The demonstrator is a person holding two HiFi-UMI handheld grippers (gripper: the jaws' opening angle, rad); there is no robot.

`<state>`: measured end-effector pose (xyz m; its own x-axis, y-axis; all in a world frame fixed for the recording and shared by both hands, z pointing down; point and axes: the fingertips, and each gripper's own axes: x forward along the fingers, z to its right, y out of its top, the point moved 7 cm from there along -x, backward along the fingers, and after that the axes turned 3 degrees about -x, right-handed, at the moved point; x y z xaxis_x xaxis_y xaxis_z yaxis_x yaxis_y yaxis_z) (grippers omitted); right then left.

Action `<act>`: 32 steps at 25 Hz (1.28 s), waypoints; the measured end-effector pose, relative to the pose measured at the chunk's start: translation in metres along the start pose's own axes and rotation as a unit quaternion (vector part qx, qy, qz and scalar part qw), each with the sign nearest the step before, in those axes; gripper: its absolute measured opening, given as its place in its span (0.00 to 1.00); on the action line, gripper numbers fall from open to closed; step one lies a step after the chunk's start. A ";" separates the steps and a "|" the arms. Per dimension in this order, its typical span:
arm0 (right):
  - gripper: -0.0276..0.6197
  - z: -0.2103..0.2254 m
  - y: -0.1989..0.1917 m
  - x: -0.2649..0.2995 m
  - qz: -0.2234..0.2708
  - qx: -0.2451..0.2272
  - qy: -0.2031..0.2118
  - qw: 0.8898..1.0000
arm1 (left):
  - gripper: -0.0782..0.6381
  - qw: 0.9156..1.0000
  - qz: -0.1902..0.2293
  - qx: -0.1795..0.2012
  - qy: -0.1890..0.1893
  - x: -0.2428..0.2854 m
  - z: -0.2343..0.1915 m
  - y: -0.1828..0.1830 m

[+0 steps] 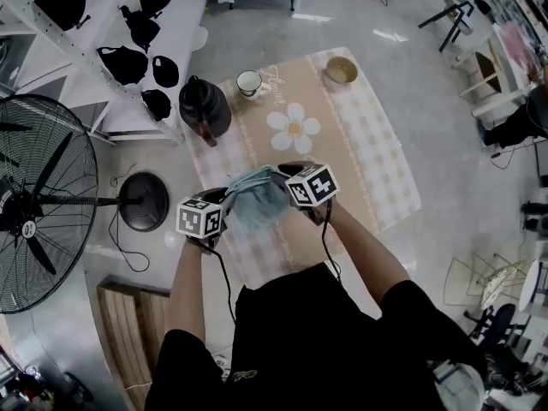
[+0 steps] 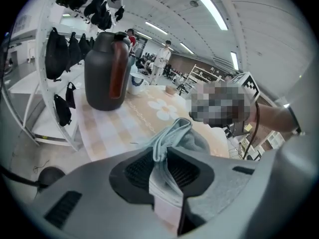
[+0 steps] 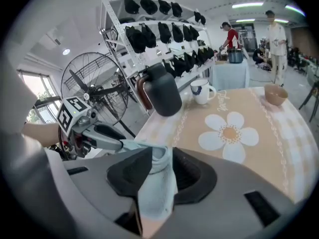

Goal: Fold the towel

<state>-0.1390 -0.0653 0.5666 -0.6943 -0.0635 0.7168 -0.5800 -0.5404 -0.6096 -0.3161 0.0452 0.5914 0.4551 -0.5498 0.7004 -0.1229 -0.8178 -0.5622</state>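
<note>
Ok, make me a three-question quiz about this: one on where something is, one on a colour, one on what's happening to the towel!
1. Where is the black jug?
A) near the tablecloth's left edge, beside the white mug
B) on the floor
C) on the printed daisy

2. What colour is the towel?
A) red
B) pale blue
C) yellow

3. What state is the towel in?
A) spread flat
B) hung on the rack
C) bunched, pinched by the left hand-held gripper and the right hand-held gripper

Answers: 1 A, the head view shows jug and mug side by side; 2 B, every view shows it pale blue; 3 C, each gripper view shows the towel pinched between its jaws.
</note>
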 end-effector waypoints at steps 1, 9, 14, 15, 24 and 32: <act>0.24 0.000 0.003 -0.001 0.020 0.001 0.000 1.000 | 0.23 1.000 0.011 -0.007 0.014 -0.001 -0.003 0.000; 0.39 -0.025 -0.014 -0.018 0.069 -0.024 -0.019 0.997 | 0.49 0.993 0.086 -0.059 0.055 -0.028 0.008 -0.022; 0.39 -0.060 -0.045 -0.030 0.068 -0.035 -0.039 0.996 | 0.49 0.995 0.084 -0.015 0.054 -0.040 0.041 -0.056; 0.39 -0.067 -0.052 -0.033 0.069 -0.037 -0.046 0.996 | 0.49 0.995 0.084 -0.010 0.050 -0.041 0.047 -0.063; 0.11 -0.125 -0.133 -0.057 0.056 -0.020 -0.093 0.994 | 0.16 0.996 0.075 -0.034 0.027 -0.051 0.097 -0.137; 0.05 -0.152 -0.169 -0.054 0.042 -0.045 -0.074 0.995 | 0.12 0.992 0.084 -0.070 0.069 -0.047 0.134 -0.172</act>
<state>-0.0680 0.1564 0.5792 -0.6758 -0.2309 0.7000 -0.5631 -0.4511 -0.6924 -0.1984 0.2346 0.5959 0.2942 -0.6902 0.6611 -0.3123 -0.7232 -0.6160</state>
